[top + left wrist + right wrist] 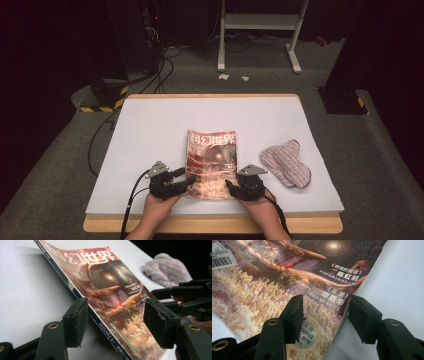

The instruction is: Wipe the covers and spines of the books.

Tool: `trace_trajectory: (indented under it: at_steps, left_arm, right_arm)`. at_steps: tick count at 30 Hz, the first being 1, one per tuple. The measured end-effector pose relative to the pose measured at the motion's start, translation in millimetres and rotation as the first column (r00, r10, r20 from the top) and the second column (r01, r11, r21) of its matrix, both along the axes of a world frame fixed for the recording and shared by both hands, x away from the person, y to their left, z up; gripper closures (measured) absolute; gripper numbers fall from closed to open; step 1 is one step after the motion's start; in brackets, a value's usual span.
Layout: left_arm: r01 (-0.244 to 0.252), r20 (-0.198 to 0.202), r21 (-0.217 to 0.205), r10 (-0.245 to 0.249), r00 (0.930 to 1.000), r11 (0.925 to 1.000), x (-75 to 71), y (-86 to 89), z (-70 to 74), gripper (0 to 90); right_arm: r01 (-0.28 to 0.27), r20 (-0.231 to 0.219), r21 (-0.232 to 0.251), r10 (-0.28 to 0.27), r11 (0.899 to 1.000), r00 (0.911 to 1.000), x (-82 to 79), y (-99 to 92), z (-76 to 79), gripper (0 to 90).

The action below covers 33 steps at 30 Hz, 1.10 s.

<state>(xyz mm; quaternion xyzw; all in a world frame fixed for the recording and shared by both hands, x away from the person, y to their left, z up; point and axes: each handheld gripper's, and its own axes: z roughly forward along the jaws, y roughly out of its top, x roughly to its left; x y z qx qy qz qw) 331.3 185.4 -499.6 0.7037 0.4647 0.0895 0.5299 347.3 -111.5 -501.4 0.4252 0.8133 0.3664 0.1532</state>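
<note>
magazine: it lies closed, cover up, on the white counter [150, 125] at lower centre of the high view [211, 165], its near corners between the two hands.
left gripper: at the magazine's lower-left corner [176, 186]; in the left gripper view its fingers [76, 321] stand apart astride the spine edge, released, no pad pressing the cover.
right gripper: at the lower-right corner [235, 186]; in the right gripper view its fingers [293, 315] straddle the page edge, parted, nothing clamped.
risk, thin grip: closing on the cover sheet alone would likely peel it up or crease it instead of lifting the whole issue.
risk, uneven pull: if one side bites before the other, the magazine may skew or slide across the smooth counter.
risk, cloth: the striped cloth [286, 164] lies near, to the right, apart from the magazine; a sideways sweep could drag it.
containers: none on the counter; nothing is held in anything.
</note>
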Motion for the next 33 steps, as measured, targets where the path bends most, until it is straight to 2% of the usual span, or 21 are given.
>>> trace_trajectory:
  at_steps: [3, 6, 8, 10, 13, 15, 16, 18, 19, 21, 23, 26, 27, 28, 30, 33]
  left_arm:
    - [0.003, -0.005, 0.0, -0.003, 1.0, 1.0, -1.2, 0.1, 1.5, 36.7]
    - [0.002, -0.008, 0.041, -0.002, 1.0, 0.9992, -4.0, -0.8, 2.1, 38.0]
    - [0.004, -0.024, 0.02, -0.004, 0.9997, 0.9998, -4.4, 1.0, 2.3, 38.1]
    - [0.012, -0.013, -0.019, -0.013, 0.9998, 0.9997, -5.4, 3.2, 3.0, 39.1]
    - [0.013, 0.007, -0.007, -0.012, 0.9999, 0.9999, -5.8, 2.3, 3.8, 41.1]
    - [0.014, 0.004, -0.013, -0.014, 0.9999, 0.9998, -4.6, 3.2, 3.8, 41.8]
    - [0.018, 0.0, -0.013, -0.018, 0.9998, 0.9997, -3.9, 3.5, 3.6, 42.2]
    - [0.024, -0.004, -0.008, -0.024, 0.9997, 0.9997, -2.9, 3.1, 2.8, 42.7]
    - [0.024, -0.003, -0.007, -0.024, 0.9997, 0.9997, -2.7, 2.8, 2.6, 42.7]
    - [0.028, 0.002, -0.004, -0.028, 0.9996, 0.9996, -1.9, 2.3, 2.3, 42.9]
    - [0.031, 0.001, -0.007, -0.031, 0.9995, 0.9995, -0.5, 1.4, 2.7, 43.2]
    - [0.033, 0.008, 0.001, -0.033, 0.9994, 0.9995, 1.6, -0.5, 3.9, 43.4]
    - [0.034, 0.009, 0.006, -0.034, 0.9994, 0.9994, 2.3, -1.2, 4.4, 43.4]
    - [0.035, 0.011, 0.003, -0.035, 0.9993, 0.9994, 2.9, -1.7, 4.5, 43.4]
    - [0.035, 0.011, 0.001, -0.035, 0.9993, 0.9994, 4.8, -2.6, 4.7, 43.7]
    - [0.038, 0.017, 0.007, -0.038, 0.9991, 0.9993, 6.4, -5.5, 6.0, 43.7]
  right_arm:
    - [-0.003, 0.0, 0.0, 0.003, 1.0, 1.0, 0.1, -0.1, 0.0, 46.0]
    - [-0.003, -0.002, 0.001, 0.003, 1.0, 1.0, 0.2, -0.2, 0.0, 46.1]
    - [-0.003, -0.005, 0.005, 0.003, 1.0, 1.0, 0.7, -0.5, -0.2, 46.2]
    - [-0.001, -0.009, 0.01, 0.001, 1.0, 1.0, 1.2, -0.6, -0.3, 46.3]
    - [-0.001, -0.011, 0.007, 0.001, 1.0, 0.9999, 1.1, -0.4, 0.4, 46.8]
    - [-0.006, -0.016, -0.008, 0.006, 1.0, 0.9999, 2.1, -1.5, 3.4, 46.0]
    - [-0.01, -0.006, -0.007, 0.01, 1.0, 0.9999, 1.3, -1.1, 5.2, 42.7]
    - [-0.013, 0.053, -0.011, 0.014, 1.0, 0.9985, -3.7, 3.1, 11.8, 38.4]
    - [-0.047, 0.084, -0.007, 0.047, 0.999, 0.9953, -7.2, 6.9, 15.7, 37.3]
    - [-0.123, 0.113, 0.023, 0.119, 0.992, 0.9864, -16.2, 18.6, 21.2, 35.2]
    - [-0.206, 0.118, 0.053, 0.199, 0.977, 0.973, -26.4, 33.1, 20.9, 34.0]
    - [-0.312, 0.102, 0.005, 0.31, 0.95, 0.9453, -37.4, 55.5, 13.0, 31.6]
    - [-0.327, 0.097, -0.012, 0.327, 0.945, 0.9402, -39.4, 59.4, 10.8, 31.0]
    - [-0.334, 0.099, -0.01, 0.333, 0.942, 0.9375, -40.5, 61.4, 9.2, 30.7]
    - [-0.341, 0.099, -0.005, 0.34, 0.94, 0.9353, -41.6, 64.0, 6.4, 28.9]
    - [-0.325, 0.12, -0.057, 0.329, 0.944, 0.9365, -44.3, 69.6, 2.2, 28.6]
